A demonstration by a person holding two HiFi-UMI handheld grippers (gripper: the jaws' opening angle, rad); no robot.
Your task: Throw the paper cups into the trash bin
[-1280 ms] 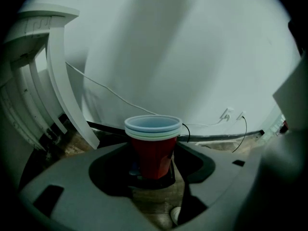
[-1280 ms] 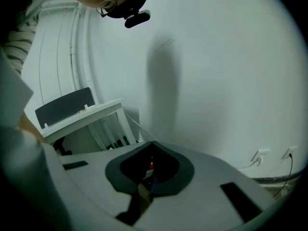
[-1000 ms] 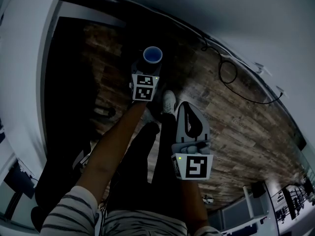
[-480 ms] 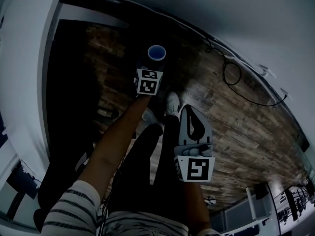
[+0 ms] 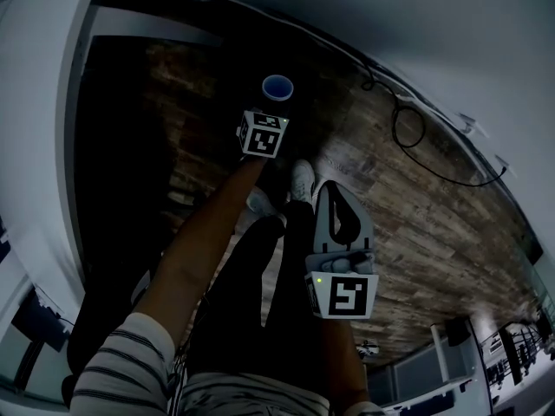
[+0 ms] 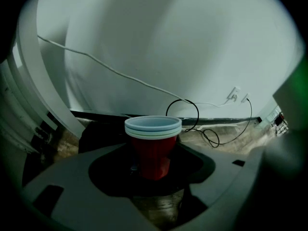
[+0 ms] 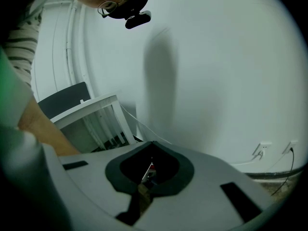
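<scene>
1. The left gripper (image 6: 154,163) has its jaws wide apart, 1 on each side of the stack of paper cups (image 6: 153,146), with neither pad pressing on it.
2. The red stack stands upright on the wooden floor (image 5: 416,224), near the white wall (image 6: 183,42).
3. The right gripper (image 7: 147,174) has its jaws closed together, holding nothing.

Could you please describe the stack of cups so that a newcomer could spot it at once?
Find where the wood-plank floor meets the pale wall. Near the looped black cable there, the stack of cups stands upright on the floor. It is the only red thing around, with nested pale rims on top.
</scene>
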